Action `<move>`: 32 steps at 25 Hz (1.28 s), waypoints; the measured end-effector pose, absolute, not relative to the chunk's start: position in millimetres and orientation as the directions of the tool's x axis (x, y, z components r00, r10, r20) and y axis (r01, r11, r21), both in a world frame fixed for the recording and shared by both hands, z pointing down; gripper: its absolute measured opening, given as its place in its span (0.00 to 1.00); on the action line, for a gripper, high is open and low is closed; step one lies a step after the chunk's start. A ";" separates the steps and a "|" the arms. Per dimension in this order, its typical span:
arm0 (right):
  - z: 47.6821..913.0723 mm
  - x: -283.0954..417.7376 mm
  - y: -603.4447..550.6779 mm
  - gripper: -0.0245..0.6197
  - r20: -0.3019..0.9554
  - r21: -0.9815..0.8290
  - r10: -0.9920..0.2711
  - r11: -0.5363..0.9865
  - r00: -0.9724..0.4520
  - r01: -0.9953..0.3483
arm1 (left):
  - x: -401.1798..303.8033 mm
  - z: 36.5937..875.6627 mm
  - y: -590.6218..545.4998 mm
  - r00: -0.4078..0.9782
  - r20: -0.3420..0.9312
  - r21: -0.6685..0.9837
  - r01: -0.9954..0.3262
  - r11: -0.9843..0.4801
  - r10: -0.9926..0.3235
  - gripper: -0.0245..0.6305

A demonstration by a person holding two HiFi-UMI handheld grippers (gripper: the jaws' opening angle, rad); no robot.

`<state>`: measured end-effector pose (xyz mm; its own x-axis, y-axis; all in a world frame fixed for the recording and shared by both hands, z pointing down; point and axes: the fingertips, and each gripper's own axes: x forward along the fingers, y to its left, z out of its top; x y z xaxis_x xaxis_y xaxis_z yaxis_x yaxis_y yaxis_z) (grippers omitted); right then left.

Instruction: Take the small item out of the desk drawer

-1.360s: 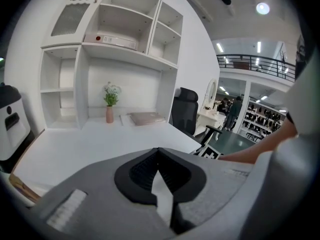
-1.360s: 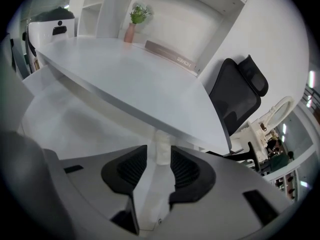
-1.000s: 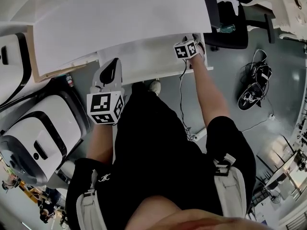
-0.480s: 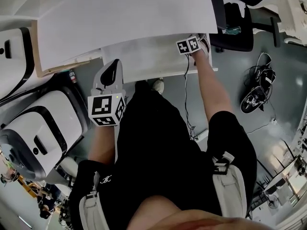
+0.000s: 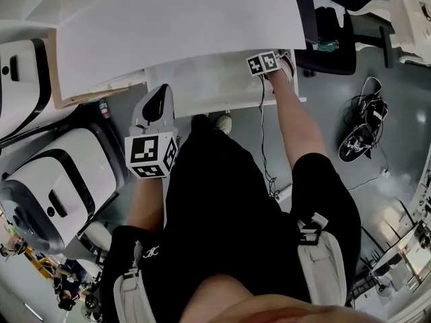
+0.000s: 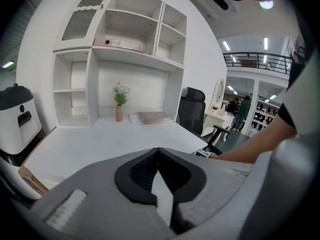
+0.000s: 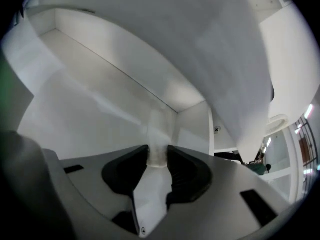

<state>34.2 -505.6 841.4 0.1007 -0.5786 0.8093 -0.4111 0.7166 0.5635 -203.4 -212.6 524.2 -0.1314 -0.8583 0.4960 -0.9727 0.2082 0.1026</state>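
Two fingers of the right gripper were closing on the small item, which filled the gap between them inside the open drawer. We held the left gripper empty, fingers together, near the desk edge

Left claw: held near the body, pointing forward, jaws together with nothing between them. Left forearm: bare, drawn in.
Right claw: reached far forward on a bare, outstretched right forearm. Jaws closing, with a small pale item between the pads and touching both.
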 end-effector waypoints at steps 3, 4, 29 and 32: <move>833.4 33.7 -502.3 0.22 0.819 0.535 -0.570 0.713 0.071 -0.453 | -204.1 520.9 -213.2 -0.131 0.490 0.103 -0.973 0.206 -0.862 0.06; 830.2 32.9 -499.6 0.22 0.821 0.527 -0.567 0.717 0.058 -0.455 | -203.6 519.4 -213.8 -0.129 0.485 0.104 -0.974 0.203 -0.865 0.06; 647.7 -15.2 -352.3 0.20 0.784 0.262 -0.291 0.956 -0.548 -0.131 | -151.5 429.4 -260.1 0.045 0.281 0.120 -0.993 -0.012 -0.959 0.06; 600.8 -17.0 -350.5 0.20 0.695 0.282 -0.349 0.937 -0.629 -0.208 | -144.3 415.5 -264.3 0.067 0.257 0.104 -0.994 -0.041 -0.964 0.06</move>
